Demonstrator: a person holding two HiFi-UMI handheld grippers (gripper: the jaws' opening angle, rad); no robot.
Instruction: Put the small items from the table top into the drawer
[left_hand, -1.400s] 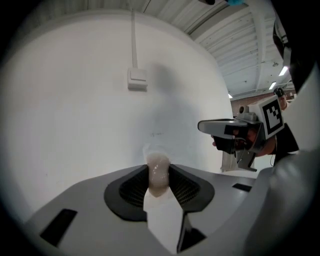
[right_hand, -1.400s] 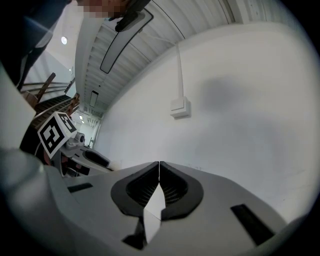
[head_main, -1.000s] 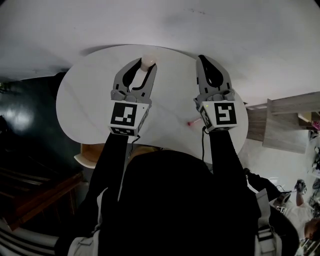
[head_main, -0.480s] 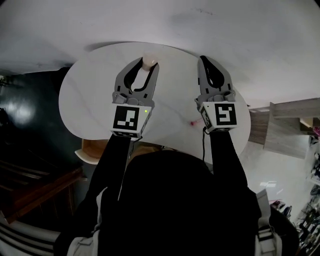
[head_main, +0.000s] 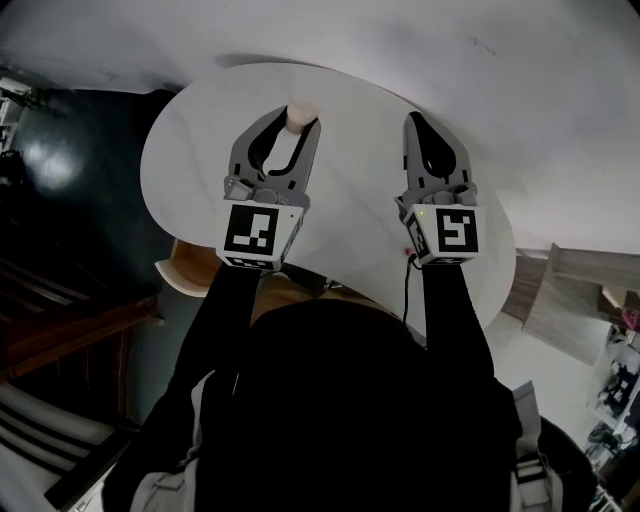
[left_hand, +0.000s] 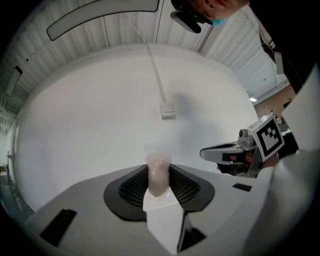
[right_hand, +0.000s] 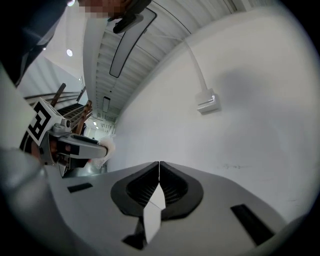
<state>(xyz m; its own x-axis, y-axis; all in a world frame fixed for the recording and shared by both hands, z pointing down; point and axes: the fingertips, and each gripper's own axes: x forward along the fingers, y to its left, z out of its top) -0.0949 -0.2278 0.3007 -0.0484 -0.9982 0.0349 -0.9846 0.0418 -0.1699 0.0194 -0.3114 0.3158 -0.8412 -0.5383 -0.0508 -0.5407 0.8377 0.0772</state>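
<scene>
One small pale pink piece (left_hand: 157, 172) sits pinched, long way up, in my left gripper (head_main: 299, 124) over the far side of the white table (head_main: 350, 200), my right gripper (head_main: 412, 120) is shut on nothing, and what I think is the drawer (head_main: 180, 285) pokes out under the table's near edge, closer to my left.

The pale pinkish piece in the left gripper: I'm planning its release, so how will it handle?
Probably light: the pale piece is small, pinched between the left gripper's jaws. Its rounded top suggests it may roll once released. No squashing shows at the pads, so it is likely fairly stiff, though its material is unclear.
</scene>
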